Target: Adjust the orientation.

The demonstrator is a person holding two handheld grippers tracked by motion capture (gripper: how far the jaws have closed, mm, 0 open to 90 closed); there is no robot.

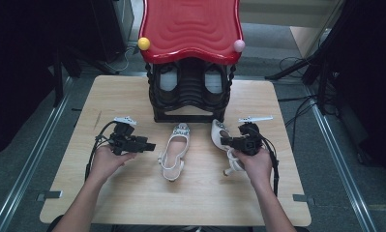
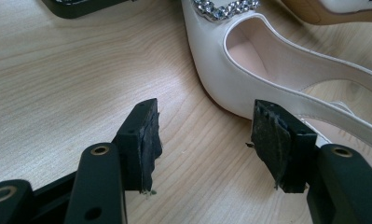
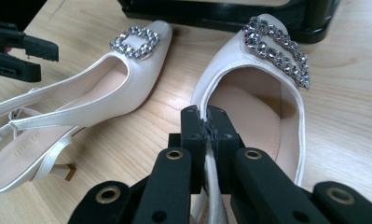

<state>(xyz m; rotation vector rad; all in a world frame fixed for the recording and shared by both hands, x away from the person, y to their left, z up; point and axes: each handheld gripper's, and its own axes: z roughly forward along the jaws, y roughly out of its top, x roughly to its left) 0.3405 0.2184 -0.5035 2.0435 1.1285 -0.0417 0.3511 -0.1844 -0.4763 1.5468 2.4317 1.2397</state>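
The shoe pinched in the right gripper (image 3: 207, 140) is white satin (image 3: 230, 74) with a pale pink lining and a silver rhinestone buckle, as is its twin (image 3: 127, 88) lying between the two black grippers. Beyond them stands a black rack (image 1: 190, 96) with a glossy red rippled top (image 1: 190, 26), on a light wood-grain table (image 1: 132, 193).

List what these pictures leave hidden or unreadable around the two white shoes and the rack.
- Held shoe: heel below the right gripper view's edge; right gripper covers its side in the high view.
- Rack: the red top hides its upper shelves in the high view.
- Other shoe: heel beyond the left gripper view's edge.
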